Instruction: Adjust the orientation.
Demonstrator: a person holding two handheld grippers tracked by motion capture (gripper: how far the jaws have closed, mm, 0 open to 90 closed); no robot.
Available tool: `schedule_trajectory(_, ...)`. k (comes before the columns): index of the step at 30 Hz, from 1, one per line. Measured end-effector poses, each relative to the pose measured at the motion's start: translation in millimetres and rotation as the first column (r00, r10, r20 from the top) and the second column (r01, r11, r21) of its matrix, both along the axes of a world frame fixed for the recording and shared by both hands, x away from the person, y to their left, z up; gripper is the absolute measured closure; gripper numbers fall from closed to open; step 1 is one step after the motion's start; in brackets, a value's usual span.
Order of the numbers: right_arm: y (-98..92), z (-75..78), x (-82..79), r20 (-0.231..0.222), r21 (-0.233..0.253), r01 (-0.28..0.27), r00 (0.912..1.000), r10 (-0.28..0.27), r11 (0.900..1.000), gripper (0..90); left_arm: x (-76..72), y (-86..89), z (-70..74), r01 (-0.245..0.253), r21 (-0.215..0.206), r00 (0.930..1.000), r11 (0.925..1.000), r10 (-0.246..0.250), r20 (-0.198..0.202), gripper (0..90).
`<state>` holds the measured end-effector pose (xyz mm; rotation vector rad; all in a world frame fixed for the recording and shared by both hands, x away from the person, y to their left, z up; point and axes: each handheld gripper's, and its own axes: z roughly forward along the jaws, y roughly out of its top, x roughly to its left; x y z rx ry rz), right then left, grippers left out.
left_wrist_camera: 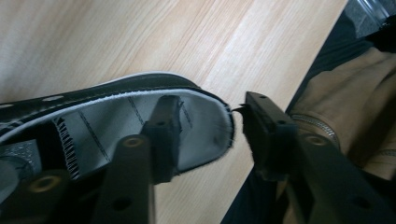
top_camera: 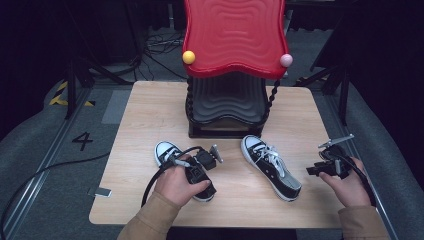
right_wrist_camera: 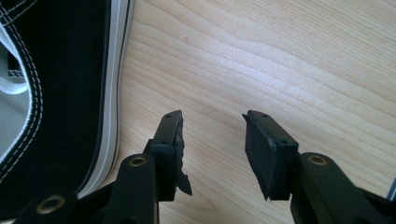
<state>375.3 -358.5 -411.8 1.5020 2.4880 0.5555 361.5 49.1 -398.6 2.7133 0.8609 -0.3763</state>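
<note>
Left tool [left_wrist_camera: 205, 135] gapes astride the left shoe's [left_wrist_camera: 140, 116] heel rim — right tool [right_wrist_camera: 212, 149] open, empty, beside the right shoe [right_wrist_camera: 60, 93].

a black "4" [top_camera: 82, 140] is marked on the grey floor [top_camera: 30, 150].

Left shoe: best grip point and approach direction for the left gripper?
Grip the heel collar of the left shoe, coming from above and behind the heel. The shoe sits upright on the table with its opening facing up, and the collar is a thin wall the jaws can straddle. The left gripper is already placed so: open, one jaw inside the opening, the other outside the heel.
</note>
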Motion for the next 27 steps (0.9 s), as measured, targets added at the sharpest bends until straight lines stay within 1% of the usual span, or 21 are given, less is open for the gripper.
schedule_trajectory(2, 0.4, 0.0, 0.1, 0.003, -0.002, 0.000, 1.0000, 0.000, 1.000, 57.5, -1.6, -1.2, 0.1, 0.013, 0.001, 0.9999, 0.9999, -0.013, 0.003, 78.8)
schedule_trajectory(4, 0.4, -0.3, 0.3, 0.003, -0.003, 0.000, 1.0000, 0.000, 1.000, 57.4, -3.6, -1.7, 1.6, 0.013, 0.010, 0.9999, 0.9999, -0.013, 0.011, 79.8)
schedule_trajectory(5, 0.7, -1.5, 0.8, 0.003, -0.005, -0.002, 1.0000, 0.002, 1.000, 56.8, -4.5, -0.6, 1.8, 0.027, 0.017, 0.9996, 0.9995, -0.027, 0.004, 81.2)
schedule_trajectory(8, 1.6, -2.0, 1.6, 0.000, -0.008, -0.002, 1.0000, 0.002, 1.000, 56.2, -6.8, 2.9, 4.1, 0.031, 0.022, 0.9995, 0.9993, -0.031, -0.008, 82.2)
schedule_trajectory(10, 3.1, -1.6, 3.1, 0.003, -0.008, -0.010, 0.9999, 0.010, 1.000, 55.8, -9.6, 7.7, 8.1, 0.032, 0.027, 0.9995, 0.9991, -0.032, -0.005, 83.0)
schedule_trajectory(12, 4.8, -0.6, 5.1, 0.006, -0.007, -0.013, 0.9999, 0.013, 1.000, 55.7, -12.9, 16.3, 13.6, 0.030, 0.015, 0.9995, 0.9994, -0.030, -0.006, 83.3)
schedule_trajectory(13, 6.1, 0.1, 6.7, 0.008, -0.006, -0.014, 0.9999, 0.014, 1.000, 55.5, -14.6, 23.1, 17.1, 0.027, 0.003, 0.9996, 0.9996, -0.027, -0.010, 83.3)
schedule_trajectory(14, 7.9, 0.7, 9.4, 0.011, -0.006, -0.019, 0.9998, 0.019, 1.000, 55.3, -15.8, 27.5, 19.0, 0.020, -0.006, 0.9997, 0.9998, -0.020, -0.016, 83.2)
schedule_trajectory(15, 9.2, 0.9, 11.2, 0.013, -0.005, -0.022, 0.9997, 0.022, 1.000, 55.1, -18.8, 36.3, 22.6, 0.008, -0.017, 0.9997, 0.9998, -0.009, -0.024, 83.0)
schedule_trajectory(17, 14.7, 0.9, 17.5, 0.013, -0.003, -0.038, 0.9992, 0.038, 0.999, 54.6, -23.8, 48.2, 26.7, 0.001, -0.005, 0.9993, 1.0000, -0.001, -0.038, 82.0)
schedule_trajectory(18, 17.6, 0.5, 20.8, 0.013, -0.003, -0.045, 0.9989, 0.046, 0.999, 54.4, -25.1, 50.7, 27.2, -0.002, -0.003, 0.9992, 1.0000, 0.002, -0.040, 81.6)
schedule_trajectory(21, 24.2, -0.4, 28.2, 0.008, -0.009, -0.061, 0.9981, 0.061, 0.998, 54.1, -32.0, 67.1, 28.3, -0.024, 0.030, 0.9975, 0.9993, 0.026, -0.066, 80.8)
schedule_trajectory(22, 26.2, -0.4, 30.3, 0.008, -0.009, -0.065, 0.9978, 0.065, 0.998, 54.1, -32.0, 67.1, 28.3, -0.024, 0.030, 0.9975, 0.9993, 0.026, -0.066, 80.7)
schedule_trajectory(23, 28.5, -0.2, 32.6, 0.008, -0.006, -0.072, 0.9974, 0.072, 0.997, 54.1, -35.6, 77.0, 27.6, -0.055, 0.057, 0.9944, 0.9968, 0.060, -0.087, 80.5)
schedule_trajectory(24, 28.5, -0.2, 32.6, 0.008, -0.006, -0.072, 0.9974, 0.072, 0.997, 54.1, -35.6, 77.0, 27.6, -0.055, 0.057, 0.9944, 0.9968, 0.060, -0.087, 80.5)
schedule_trajectory(25, 32.7, 0.0, 36.2, 0.010, -0.009, -0.081, 0.9966, 0.081, 0.997, 54.1, -38.9, 84.5, 27.0, -0.087, 0.094, 0.9910, 0.9917, 0.096, -0.093, 80.5)
schedule_trajectory(26, 32.7, 0.0, 36.2, 0.010, -0.009, -0.081, 0.9966, 0.081, 0.997, 54.1, -38.9, 84.5, 27.0, -0.087, 0.094, 0.9910, 0.9917, 0.096, -0.093, 80.7)
schedule_trajectory(27, 34.3, 0.1, 37.8, 0.009, -0.010, -0.088, 0.9961, 0.088, 0.996, 54.0, -40.1, 88.0, 27.2, -0.107, 0.119, 0.9889, 0.9871, 0.118, -0.091, 80.7)
